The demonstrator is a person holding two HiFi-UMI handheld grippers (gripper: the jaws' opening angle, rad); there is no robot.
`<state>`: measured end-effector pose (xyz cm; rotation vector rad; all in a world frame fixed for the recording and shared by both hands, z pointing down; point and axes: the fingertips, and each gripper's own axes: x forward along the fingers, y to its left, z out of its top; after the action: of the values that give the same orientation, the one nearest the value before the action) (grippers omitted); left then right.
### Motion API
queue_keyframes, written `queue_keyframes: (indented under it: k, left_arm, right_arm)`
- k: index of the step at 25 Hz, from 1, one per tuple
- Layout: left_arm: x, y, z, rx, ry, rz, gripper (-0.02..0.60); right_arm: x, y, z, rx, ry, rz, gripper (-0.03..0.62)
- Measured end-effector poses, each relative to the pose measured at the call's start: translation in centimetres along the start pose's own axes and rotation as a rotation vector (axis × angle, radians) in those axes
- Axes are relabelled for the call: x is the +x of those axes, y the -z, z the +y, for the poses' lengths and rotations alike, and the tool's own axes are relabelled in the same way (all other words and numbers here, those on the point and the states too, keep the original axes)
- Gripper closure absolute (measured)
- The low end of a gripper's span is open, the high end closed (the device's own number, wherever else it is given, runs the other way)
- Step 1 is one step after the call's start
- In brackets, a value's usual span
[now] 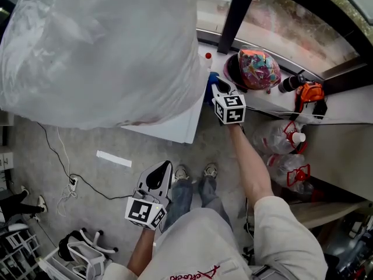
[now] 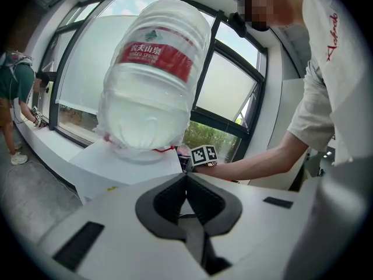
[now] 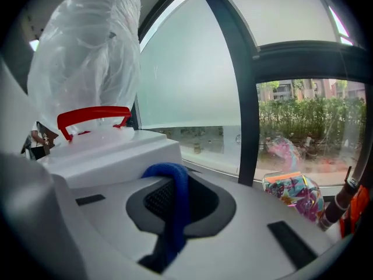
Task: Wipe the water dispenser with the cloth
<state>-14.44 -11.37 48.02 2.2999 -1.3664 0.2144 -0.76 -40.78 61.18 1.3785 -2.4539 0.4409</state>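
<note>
Cloth (image 3: 176, 197): blue, I hold it pinched in my right tool (image 1: 218, 88), beside the water dispenser (image 1: 175, 124), right edge.
Left tool (image 1: 164, 169): jaws together, empty, low, well apart.

Head view looks down; gripper views (close) share dispenser (image 3: 116, 150).

The white box-shaped water dispenser (image 1: 175, 127) stands upright, with a large clear plastic-wrapped bottle (image 2: 152, 80) upended on top. The blue cloth (image 3: 175, 209) hangs pinched between the fingers of the right gripper (image 3: 173, 185), beside the dispenser's top corner.
</note>
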Motion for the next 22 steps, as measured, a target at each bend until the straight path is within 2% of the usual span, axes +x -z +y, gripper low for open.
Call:
queue_keyframes:
  k: [6,17,22]
  left_arm:
    - [0.5,-0.3,-0.1,0.010,0.016,-0.013,0.570]
    - [2.5,0.5,-2.6,0.050,0.100,-0.041,0.569]
    - [3.9,0.7,-3.7,0.045,0.136,-0.041,0.570]
  right_arm:
    - [-4.0,1.8,1.4,0.026,0.005,-0.009,0.563]
    - [-15.7,10.1,11.2,0.073,-0.046,0.062,0.563]
    - [-18.1,12.7,14.5,0.091,-0.064,0.103,0.563]
